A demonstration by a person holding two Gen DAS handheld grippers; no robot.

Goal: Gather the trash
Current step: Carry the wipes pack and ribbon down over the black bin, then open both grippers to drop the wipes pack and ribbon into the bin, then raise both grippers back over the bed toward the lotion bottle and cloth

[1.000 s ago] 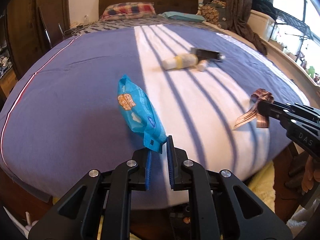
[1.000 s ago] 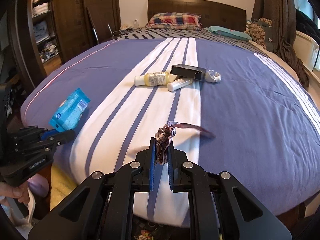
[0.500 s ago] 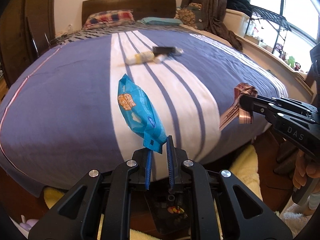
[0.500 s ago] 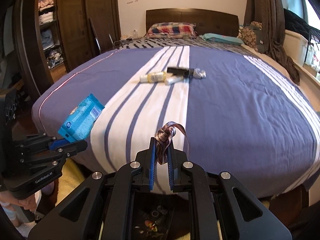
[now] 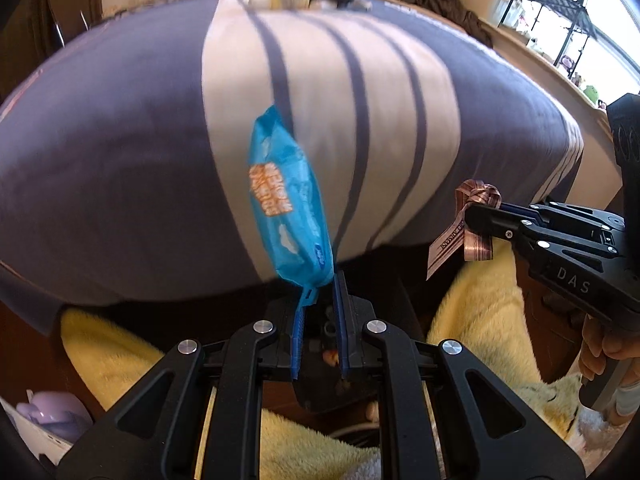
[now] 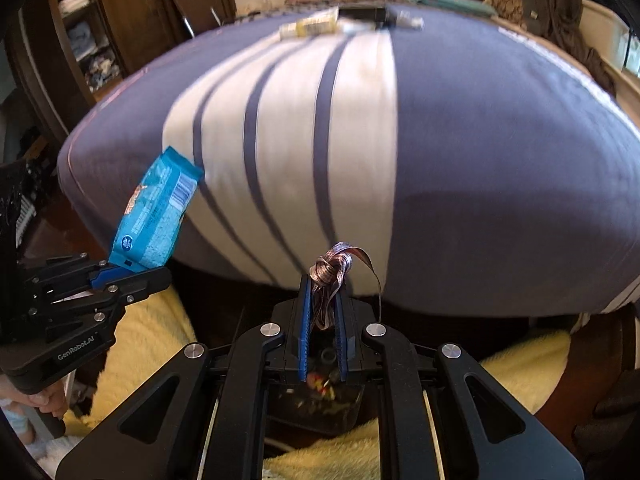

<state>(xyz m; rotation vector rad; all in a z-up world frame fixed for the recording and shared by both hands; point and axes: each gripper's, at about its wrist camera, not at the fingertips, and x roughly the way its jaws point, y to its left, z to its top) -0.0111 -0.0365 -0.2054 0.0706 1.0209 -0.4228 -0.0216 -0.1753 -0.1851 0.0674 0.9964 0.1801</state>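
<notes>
I have both pieces of trash in hand at the foot of the bed (image 5: pixel 120 184): my left gripper (image 5: pixel 320 320) is pinched on the sealed end flap of a blue snack wrapper (image 5: pixel 286 200), which juts out from the fingers over the bed's edge, and my right gripper (image 6: pixel 325 312) is clamped on a knotted brown ribbon (image 6: pixel 332 272), its loose tails curling free past the fingers. Both look feather-light and limp; the wrapper is a crinkly, slick film best taken by its flat crimped seam, as it is now, and I judge that it could slide out if the hold loosens. The ribbon is soft and springy, safest gripped at the knot, since a single tail would likely slip through. Below the fingers in both views sits a dark bin (image 6: pixel 316 404) with scraps already inside, ringed by a fluffy yellow rug (image 5: pixel 488 312); I read that as the drop point. More items remain well apart at the far side of the bed: a pale bottle (image 6: pixel 310 26) and a black box (image 6: pixel 362 13) lying close together. The two grippers are near each other over the bin, so I would mind a collision between them there.
</notes>
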